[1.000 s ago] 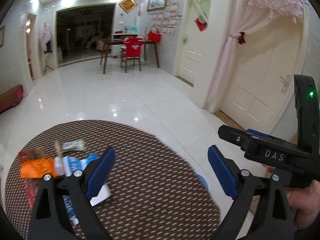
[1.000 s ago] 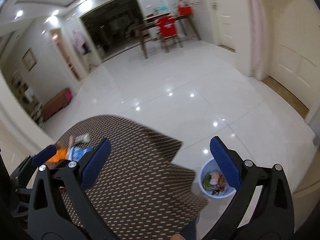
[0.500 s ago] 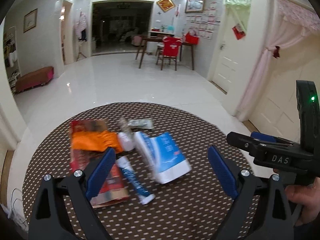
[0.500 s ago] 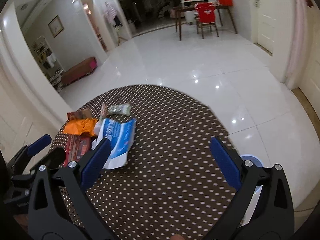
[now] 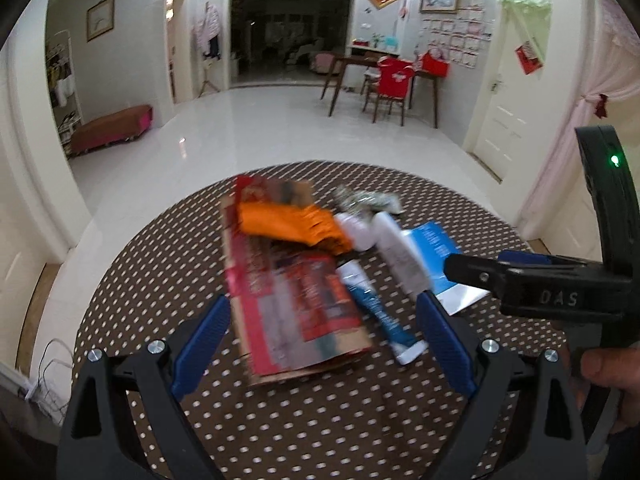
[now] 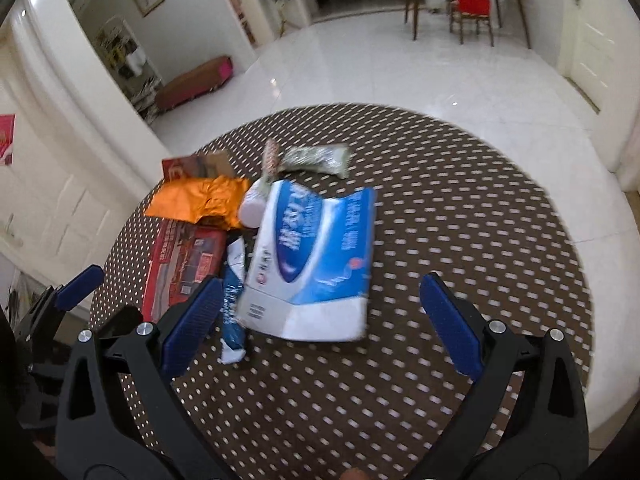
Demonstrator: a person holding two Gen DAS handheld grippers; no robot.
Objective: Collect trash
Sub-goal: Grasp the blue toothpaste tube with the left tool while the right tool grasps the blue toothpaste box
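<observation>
A pile of trash lies on a round brown dotted table (image 5: 304, 416) (image 6: 460, 216): a red flattened carton (image 5: 296, 292) (image 6: 184, 260), an orange foil wrapper (image 5: 288, 222) (image 6: 200, 200), a blue-white tube (image 5: 380, 316) (image 6: 233, 312), a blue-white bag (image 6: 316, 260) (image 5: 436, 252), a white bottle (image 5: 356, 232) (image 6: 254, 204) and a silver-green wrapper (image 5: 368, 202) (image 6: 316, 158). My left gripper (image 5: 322, 344) is open, above the carton and tube. My right gripper (image 6: 320, 320) is open, above the bag's near end, and shows at the right in the left wrist view (image 5: 532, 284).
The table stands on a glossy white tile floor (image 5: 280, 128). A wooden table with a red-covered chair (image 5: 394, 84) stands far back. A low brown bench (image 5: 112, 128) sits at the left wall. White doors (image 5: 504, 92) are at the right.
Both grippers have swung left from the floor side over the table and moved closer to the trash pile. The blue bin seen earlier is out of view. Both stayed open.
</observation>
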